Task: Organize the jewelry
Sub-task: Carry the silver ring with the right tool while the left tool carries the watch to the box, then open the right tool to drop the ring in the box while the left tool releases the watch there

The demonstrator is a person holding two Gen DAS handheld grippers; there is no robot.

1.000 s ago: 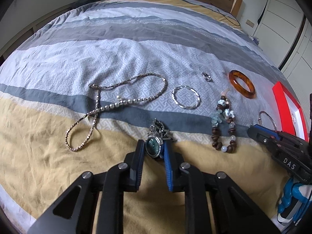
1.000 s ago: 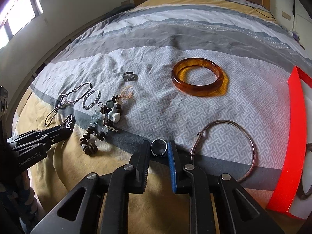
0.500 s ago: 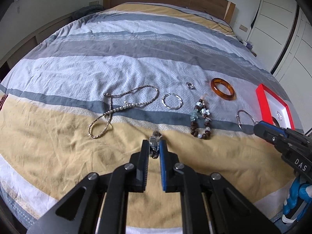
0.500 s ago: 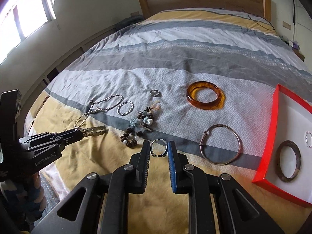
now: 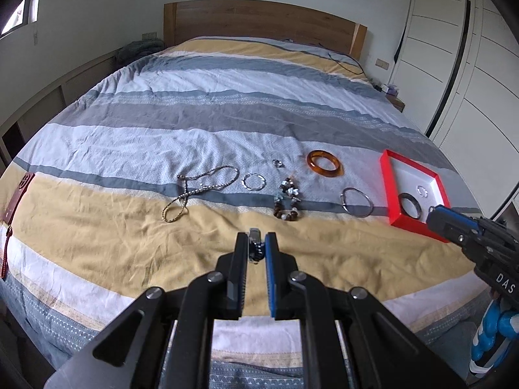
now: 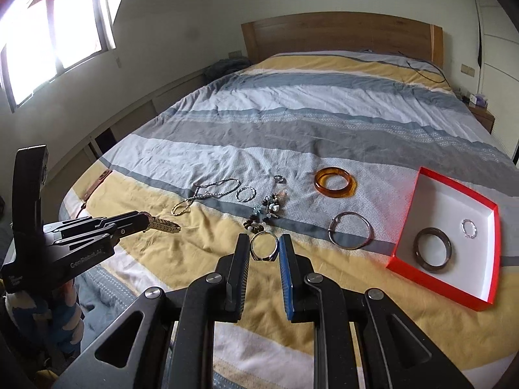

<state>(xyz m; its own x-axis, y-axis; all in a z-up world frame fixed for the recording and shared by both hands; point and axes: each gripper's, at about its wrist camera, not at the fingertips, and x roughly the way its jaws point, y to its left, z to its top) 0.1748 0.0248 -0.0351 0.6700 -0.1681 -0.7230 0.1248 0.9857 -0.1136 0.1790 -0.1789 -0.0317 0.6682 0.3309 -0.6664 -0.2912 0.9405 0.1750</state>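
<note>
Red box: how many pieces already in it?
2. In the red box, a dark bangle lies near its front corner, and a small silver ring lies behind it towards the right wall. Nothing seems hidden; the white floor is fully visible from the right wrist.

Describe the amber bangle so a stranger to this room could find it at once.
Start at the red box on the striped bedspread. Up and left of its far corner, on the pale patterned stripe, lies the amber bangle, beyond a thin silver bangle. It is the only thick, translucent orange-brown hoop; its neighbours are slim metal or beaded.
</note>
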